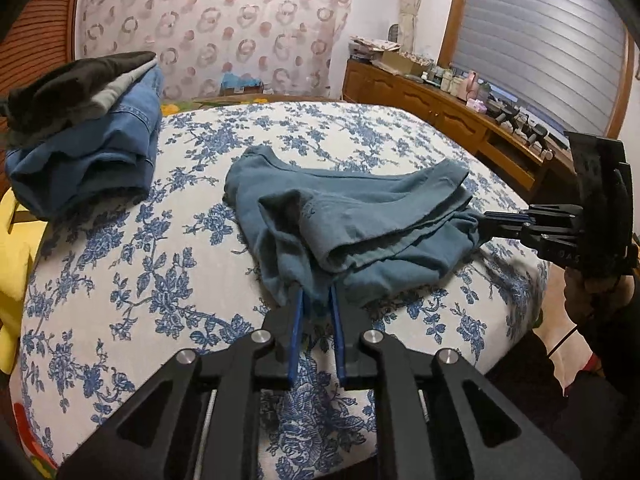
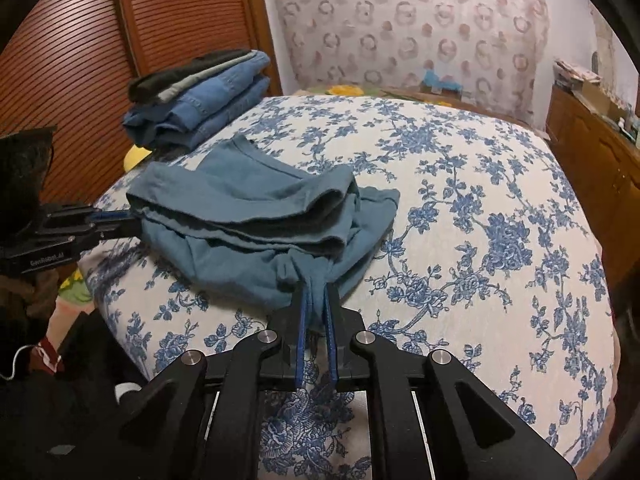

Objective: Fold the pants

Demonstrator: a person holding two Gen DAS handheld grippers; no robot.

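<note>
Teal-blue pants (image 1: 360,208) lie partly folded in loose layers on the flowered bed cover (image 1: 160,260). My left gripper (image 1: 315,294) is shut on a bunched edge of the cloth at the near side, the fabric gathered between its blue pads. From the right edge of this view my right gripper (image 1: 482,218) comes in, its tips buried in another end of the pants. In the right wrist view the pants (image 2: 248,196) sit just ahead, my right gripper (image 2: 314,286) pinches a gathered fold, and the left gripper (image 2: 130,216) grips the far left corner.
A stack of folded jeans and dark clothes (image 1: 88,140) (image 2: 200,96) sits at the bed's far left corner. A wooden dresser (image 1: 440,112) with clutter runs along the right. A louvered wooden door (image 2: 72,60) stands behind the stack. A person's hand (image 1: 592,292) holds the right gripper.
</note>
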